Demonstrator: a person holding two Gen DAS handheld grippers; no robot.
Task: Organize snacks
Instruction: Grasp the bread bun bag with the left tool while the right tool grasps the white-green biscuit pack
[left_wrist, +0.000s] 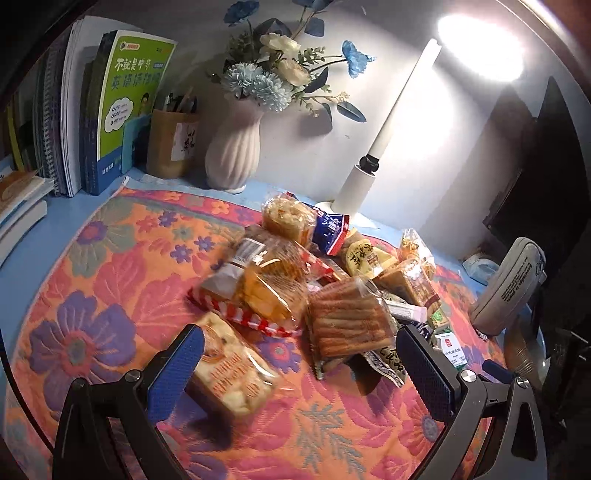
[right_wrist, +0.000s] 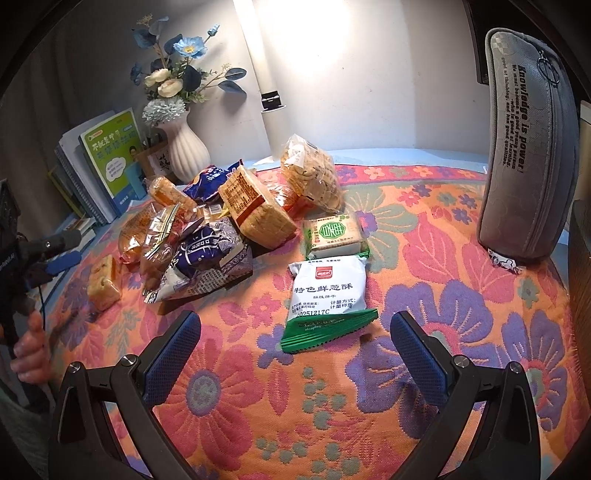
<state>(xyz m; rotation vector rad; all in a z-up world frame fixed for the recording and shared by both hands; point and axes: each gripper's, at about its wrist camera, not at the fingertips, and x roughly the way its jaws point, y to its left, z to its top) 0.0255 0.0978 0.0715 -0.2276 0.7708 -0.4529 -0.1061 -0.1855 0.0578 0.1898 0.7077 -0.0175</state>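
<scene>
On the floral cloth (right_wrist: 258, 424) covering the worktop, I'm holding both grippers low w/ nothing in them. Right gripper (right_wrist: 295, 354): fingers apart, empty, lined up just short of the white-and-green biscuit pack (right_wrist: 327, 295), which is lying flat, apart from the main snack pile (right_wrist: 207, 229). A second green-label pack (right_wrist: 334, 234) is sitting right behind it, touching or nearly so. Left gripper (left_wrist: 299, 365): fingers also apart, empty, w/ the pale nougat-type bar (left_wrist: 229, 373) lying just inside its left finger and a brown wafer pack (left_wrist: 349, 317) further ahead between the fingers.

My guess at the step: I'm picking off single packs to sort them. To do it well on the right side, I'm thinking approach square-on, straddle the pack across its narrow width, and close on the body, not the crimped green end, since the film is prob. slippery and flat to the cloth.

Around: gray pencil case (right_wrist: 528, 147) standing upright on the right, white ribbed vase (right_wrist: 186, 147) w/ flowers, books (right_wrist: 110, 158), pen holder (left_wrist: 171, 144) and lamp post (left_wrist: 384, 144) at the back. Pile is loosely stacked, so tugging one pack could shift its neighbors.
</scene>
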